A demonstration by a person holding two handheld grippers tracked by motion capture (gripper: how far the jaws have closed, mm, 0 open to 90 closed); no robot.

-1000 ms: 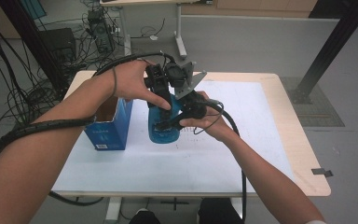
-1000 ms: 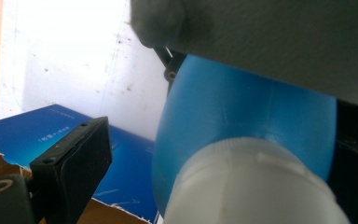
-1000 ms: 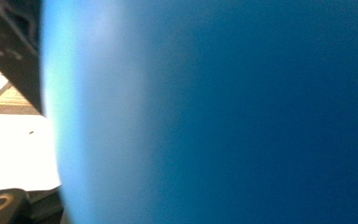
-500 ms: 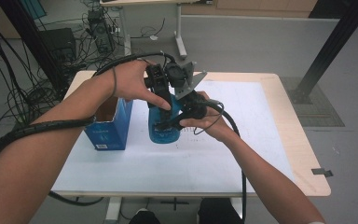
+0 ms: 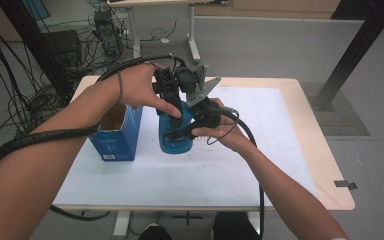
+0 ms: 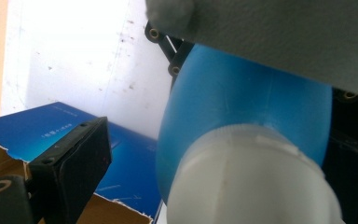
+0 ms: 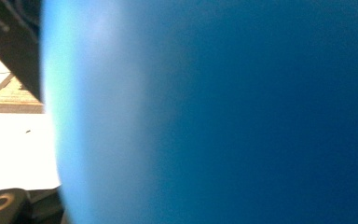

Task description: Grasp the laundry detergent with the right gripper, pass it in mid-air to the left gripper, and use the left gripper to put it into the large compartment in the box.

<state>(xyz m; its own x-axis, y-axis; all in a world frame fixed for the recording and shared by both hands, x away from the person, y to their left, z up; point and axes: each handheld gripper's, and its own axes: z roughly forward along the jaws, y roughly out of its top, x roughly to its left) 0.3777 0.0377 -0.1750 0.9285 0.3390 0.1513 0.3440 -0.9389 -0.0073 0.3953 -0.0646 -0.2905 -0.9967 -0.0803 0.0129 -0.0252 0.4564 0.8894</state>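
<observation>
Right tool (image 5: 182, 134) clamped on blue bottle (image 5: 175, 140), left tool (image 5: 172, 102) state unclear, bottle cap (image 6: 256, 182) cropped.

Almost nothing is changing across the earlier high views and this one. The right hand-held gripper (image 5: 180, 134) is keeping its clamp on the side of the blue bottle (image 5: 172, 142), its jaws no wider or narrower than before. The left hand-held gripper (image 5: 172, 107) is staying over the bottle's white cap (image 6: 256, 182), and neither hand is shifting, rising or sinking.
</observation>
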